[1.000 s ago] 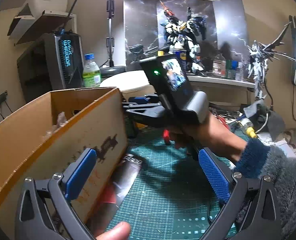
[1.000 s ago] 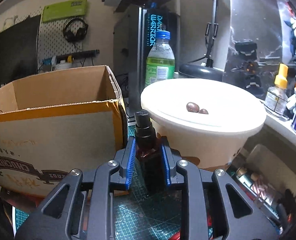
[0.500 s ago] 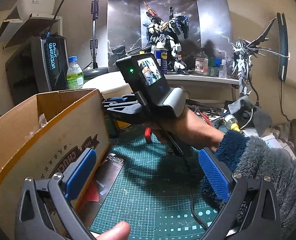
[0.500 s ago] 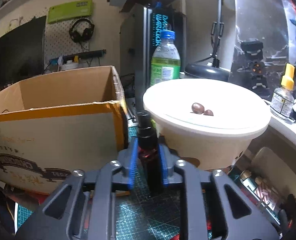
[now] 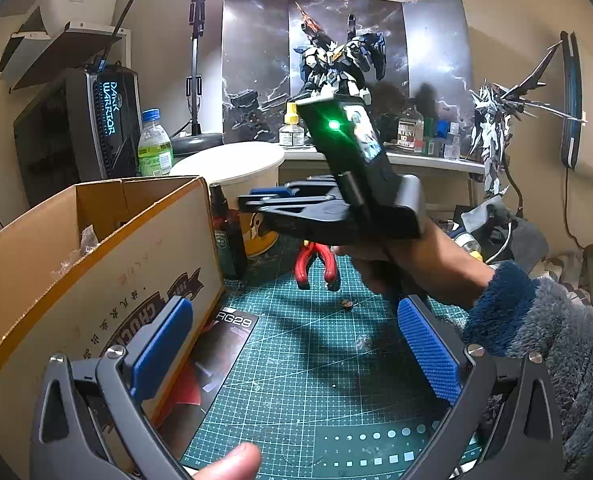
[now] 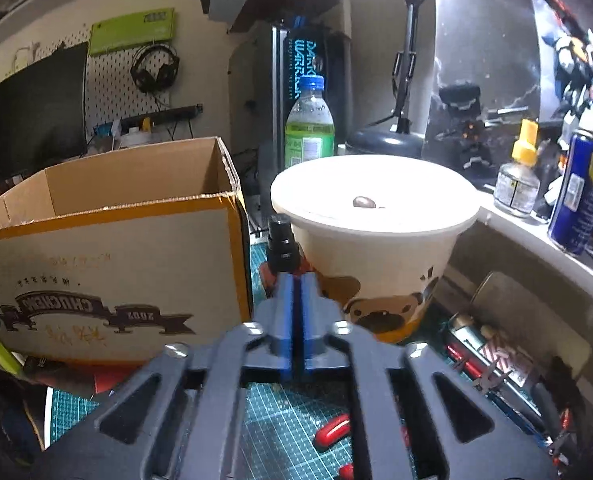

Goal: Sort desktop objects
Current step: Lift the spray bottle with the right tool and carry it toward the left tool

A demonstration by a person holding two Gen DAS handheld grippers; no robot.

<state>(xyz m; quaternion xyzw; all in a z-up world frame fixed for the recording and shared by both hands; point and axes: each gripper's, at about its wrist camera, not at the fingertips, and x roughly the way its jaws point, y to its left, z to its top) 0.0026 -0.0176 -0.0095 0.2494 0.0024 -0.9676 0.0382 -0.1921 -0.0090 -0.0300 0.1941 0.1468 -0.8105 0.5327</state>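
The cardboard box [image 5: 96, 264] stands along the left edge of the green cutting mat [image 5: 316, 380], its printed wall just beside the left claw [image 5: 292, 356], whose blue pads are spread wide with nothing between them; a broad stretch of bare mat lies open ahead of it. The dark spray bottle [image 5: 226, 232] stands upright in the narrow gap between the box's far corner and the white paper bucket [image 6: 376, 248], close to both. In the right wrist view the right claw [image 6: 297, 320] has its pads drawn almost together just short of the bottle [image 6: 282, 248], with only a thin slit between them and nothing gripped. A second ago those pads were clamped around the bottle's body; now they are off it and the claw sits higher and further back. The box is open on top and holds what looks like crumpled clear plastic [image 5: 86, 240], though the view is too poor to be sure. The bucket's lid [image 6: 372, 196] carries a small brown oval object [image 6: 363, 201]. Red-handled pliers [image 5: 316, 264] lie on the mat beyond the right hand [image 5: 408, 260], and a dark booklet [image 5: 220, 356] is tucked against the box's base.
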